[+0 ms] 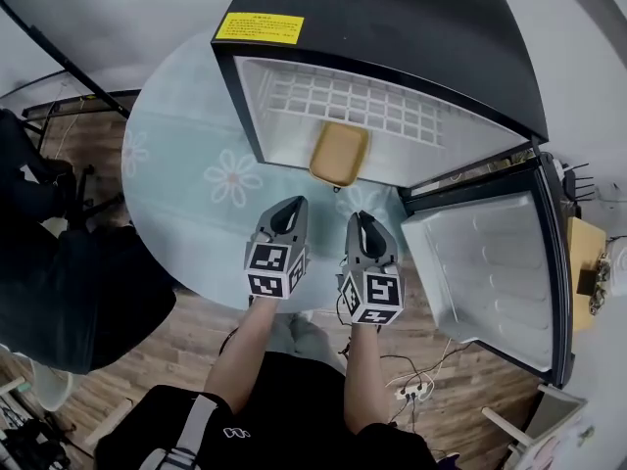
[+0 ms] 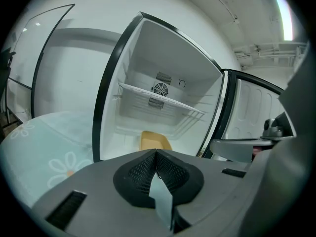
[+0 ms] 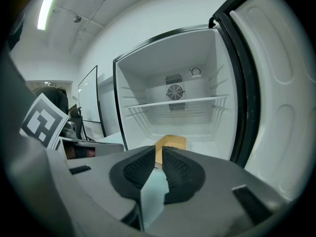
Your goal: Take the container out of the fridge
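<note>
A yellow container [image 1: 339, 153] sits on the floor of the open black fridge [image 1: 392, 27], near its front edge and under a white wire shelf [image 1: 343, 101]. Both grippers hover side by side in front of the opening, short of the container and pointing at it. My left gripper [image 1: 285, 213] is shut and empty, its pads meeting in the left gripper view [image 2: 156, 152] just below the container [image 2: 154, 141]. My right gripper [image 1: 364, 225] is shut too, with only a thin slit between its pads [image 3: 159, 151], through which the container [image 3: 173, 142] shows.
The fridge door [image 1: 490, 262] stands swung open at the right, close beside my right gripper. The fridge rests on a pale round rug with flowers [image 1: 186, 174]. A person in dark clothes [image 1: 59, 282] is at the left. A power strip with cables [image 1: 411, 390] lies on the wooden floor.
</note>
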`<state>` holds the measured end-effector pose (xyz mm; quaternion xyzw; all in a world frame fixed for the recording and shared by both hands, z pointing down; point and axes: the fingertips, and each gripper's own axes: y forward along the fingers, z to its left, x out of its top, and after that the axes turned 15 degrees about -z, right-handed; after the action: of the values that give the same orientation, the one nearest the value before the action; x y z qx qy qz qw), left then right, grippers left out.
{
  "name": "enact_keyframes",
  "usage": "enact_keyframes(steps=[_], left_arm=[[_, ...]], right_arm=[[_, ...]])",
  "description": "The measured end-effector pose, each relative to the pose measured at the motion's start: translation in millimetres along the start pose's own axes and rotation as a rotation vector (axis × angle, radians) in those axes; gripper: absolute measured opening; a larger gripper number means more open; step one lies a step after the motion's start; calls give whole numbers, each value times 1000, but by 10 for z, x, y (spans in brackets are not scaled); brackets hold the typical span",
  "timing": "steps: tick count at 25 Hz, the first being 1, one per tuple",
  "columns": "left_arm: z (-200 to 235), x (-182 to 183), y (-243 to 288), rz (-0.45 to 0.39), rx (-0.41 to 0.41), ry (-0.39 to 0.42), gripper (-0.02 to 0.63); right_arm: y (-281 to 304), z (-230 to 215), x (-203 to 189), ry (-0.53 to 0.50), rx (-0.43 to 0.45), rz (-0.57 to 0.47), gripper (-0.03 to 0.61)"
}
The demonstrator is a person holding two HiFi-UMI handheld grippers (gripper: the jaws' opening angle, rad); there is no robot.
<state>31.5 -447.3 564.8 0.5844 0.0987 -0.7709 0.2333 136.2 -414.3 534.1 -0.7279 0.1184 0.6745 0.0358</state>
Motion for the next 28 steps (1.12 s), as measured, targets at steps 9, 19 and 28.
enact_keyframes(steps=[9,19,28], left_arm=[[6,-84,403,42,-48,12,46],[254,-302,835,168,-30,13,127],[345,-596,1057,242,-44,-16,127]], right_arm=[[339,-131,-129,4,-19,59,101],[708,-402,-401,19,-90,156,101],[962,-576,-751,27,-183,232,101]])
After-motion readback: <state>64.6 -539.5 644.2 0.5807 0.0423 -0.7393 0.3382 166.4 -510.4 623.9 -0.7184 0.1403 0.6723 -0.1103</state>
